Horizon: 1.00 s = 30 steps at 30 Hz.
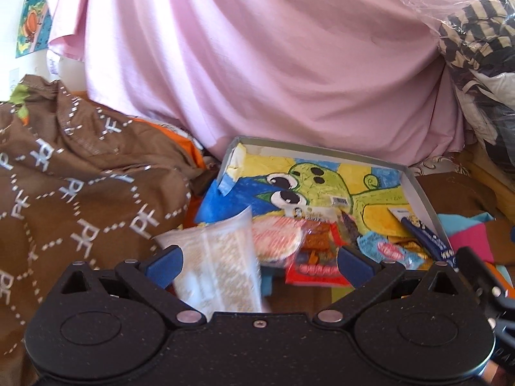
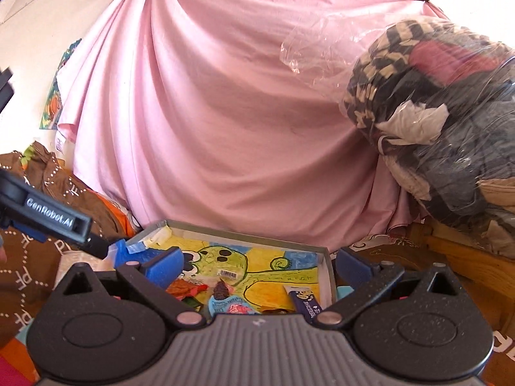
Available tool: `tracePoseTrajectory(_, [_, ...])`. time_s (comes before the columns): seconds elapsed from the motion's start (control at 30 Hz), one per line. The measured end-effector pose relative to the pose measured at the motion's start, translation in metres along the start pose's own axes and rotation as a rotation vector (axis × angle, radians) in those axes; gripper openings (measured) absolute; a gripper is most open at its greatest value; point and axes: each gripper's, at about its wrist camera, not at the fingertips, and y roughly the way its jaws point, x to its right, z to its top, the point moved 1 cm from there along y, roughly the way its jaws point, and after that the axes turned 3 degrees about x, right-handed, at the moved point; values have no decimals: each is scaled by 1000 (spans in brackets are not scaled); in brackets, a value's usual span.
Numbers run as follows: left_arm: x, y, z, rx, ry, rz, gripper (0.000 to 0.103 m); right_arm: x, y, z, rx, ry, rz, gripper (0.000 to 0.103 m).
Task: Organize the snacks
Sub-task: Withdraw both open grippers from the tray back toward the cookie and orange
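Left fingers (image 1: 167, 262) spread, clear packet (image 1: 219, 267) between

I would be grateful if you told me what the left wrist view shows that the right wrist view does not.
Only the left wrist view shows a pale snack packet between the open left gripper's fingers, a round red-and-white snack and a red wrapper.

Only the right wrist view shows the tied top of the pink sheet and the open right gripper.

Both show the box with its green cartoon drawing, the dark blue tube and the clothes bag.
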Motion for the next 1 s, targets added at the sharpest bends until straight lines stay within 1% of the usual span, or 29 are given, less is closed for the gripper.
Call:
tracePoseTrajectory(0.17, [-15,-22,-13,-18,-15,-2,102,-2,-19,3,-4,4,3,103])
tracePoseTrajectory(0.37, [-35,-43,-32,-38,22,13,102,-4,-43,1,-42,17,4,103])
tracePoseTrajectory(0.67, [-67,-62,-63,-103,-1,48,102,-15,-69,-15,-190,29,42,103])
tracePoseTrajectory(0.9, [-79,-75,-91,-168,30,51,102,-29,-85,-29,-318,34,91,103])
tracePoseTrajectory(1.0, [-82,-80,-102,-195,51,51,102,-39,-91,-37,-381,22,135,103])
